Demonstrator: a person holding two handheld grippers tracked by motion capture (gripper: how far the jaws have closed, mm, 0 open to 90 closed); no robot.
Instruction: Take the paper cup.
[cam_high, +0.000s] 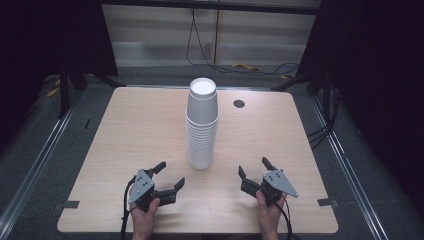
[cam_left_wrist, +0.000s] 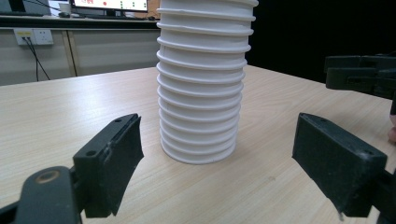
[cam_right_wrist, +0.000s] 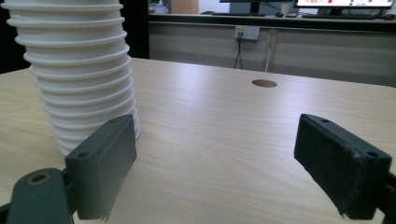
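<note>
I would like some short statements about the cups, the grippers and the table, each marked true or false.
1. The stack of white paper cups stands upside down, rims toward the table. True.
2. The left gripper is shut on the stack. False: its jaws stand open, apart from the cups.
3. The right gripper is open and holds nothing. True.
4. The stack lies on its side. False: it stands upright.
5. A round hole is in the table behind the stack. True.
</note>
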